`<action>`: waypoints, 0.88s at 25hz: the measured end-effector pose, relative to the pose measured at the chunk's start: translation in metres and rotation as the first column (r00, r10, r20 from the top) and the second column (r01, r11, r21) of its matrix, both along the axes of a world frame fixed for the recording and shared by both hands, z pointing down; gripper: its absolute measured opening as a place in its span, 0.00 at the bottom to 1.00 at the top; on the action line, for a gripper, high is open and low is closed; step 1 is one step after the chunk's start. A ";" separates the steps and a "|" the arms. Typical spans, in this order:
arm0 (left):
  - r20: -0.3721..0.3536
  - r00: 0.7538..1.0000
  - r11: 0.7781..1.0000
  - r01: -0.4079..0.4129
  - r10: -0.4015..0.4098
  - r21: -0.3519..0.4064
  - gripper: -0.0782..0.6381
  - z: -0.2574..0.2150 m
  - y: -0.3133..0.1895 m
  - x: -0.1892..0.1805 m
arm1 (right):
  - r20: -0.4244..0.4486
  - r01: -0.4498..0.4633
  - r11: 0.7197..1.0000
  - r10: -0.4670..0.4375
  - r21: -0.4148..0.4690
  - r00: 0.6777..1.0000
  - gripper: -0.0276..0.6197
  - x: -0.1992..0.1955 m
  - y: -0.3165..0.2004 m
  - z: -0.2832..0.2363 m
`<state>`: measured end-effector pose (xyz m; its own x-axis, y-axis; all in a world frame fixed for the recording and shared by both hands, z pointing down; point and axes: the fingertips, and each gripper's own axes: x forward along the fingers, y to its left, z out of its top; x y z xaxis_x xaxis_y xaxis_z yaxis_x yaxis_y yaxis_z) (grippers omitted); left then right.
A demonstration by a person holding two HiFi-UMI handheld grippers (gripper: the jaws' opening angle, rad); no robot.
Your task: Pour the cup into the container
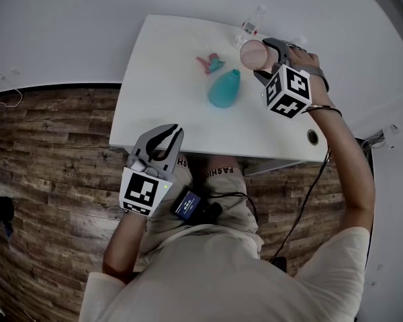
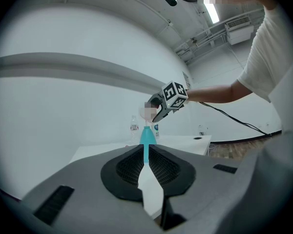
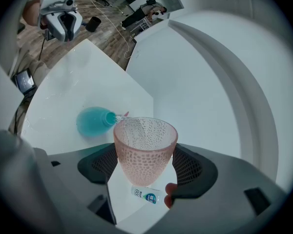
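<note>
Pink dimpled cup (image 3: 145, 145) is off tabletop (image 1: 168, 66), right gripper (image 1: 265, 60) jaws clamped on its sides. It hangs near teal container (image 1: 224, 89), not over neck yet imo. No stream visible, can't tell what's in cup. Left gripper (image 1: 169, 138) idle at tabletop front edge, jaws together, empty. So grab done; lining up, tipping and pouring left.
</note>
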<state>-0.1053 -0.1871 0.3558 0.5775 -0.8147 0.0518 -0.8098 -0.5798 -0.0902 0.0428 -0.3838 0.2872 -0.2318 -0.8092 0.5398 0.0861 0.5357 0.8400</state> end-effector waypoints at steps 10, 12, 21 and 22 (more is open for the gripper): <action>0.003 1.000 1.000 -0.001 0.001 0.000 0.15 -0.001 0.000 0.000 | -0.021 0.008 1.000 -0.007 0.017 1.000 0.59 -0.001 -0.001 0.000; 0.002 1.000 1.000 -0.002 0.002 0.000 0.15 -0.001 0.000 0.000 | -0.027 0.011 1.000 -0.010 0.021 1.000 0.59 -0.001 0.000 0.000; 0.006 1.000 1.000 -0.007 0.007 0.001 0.15 0.000 0.000 0.001 | -0.043 0.020 0.999 -0.018 0.032 0.999 0.59 -0.001 -0.001 0.000; 0.006 1.000 1.000 -0.007 0.007 0.001 0.15 0.000 0.000 0.001 | -0.045 0.021 0.999 -0.019 0.033 0.999 0.59 -0.001 -0.001 0.000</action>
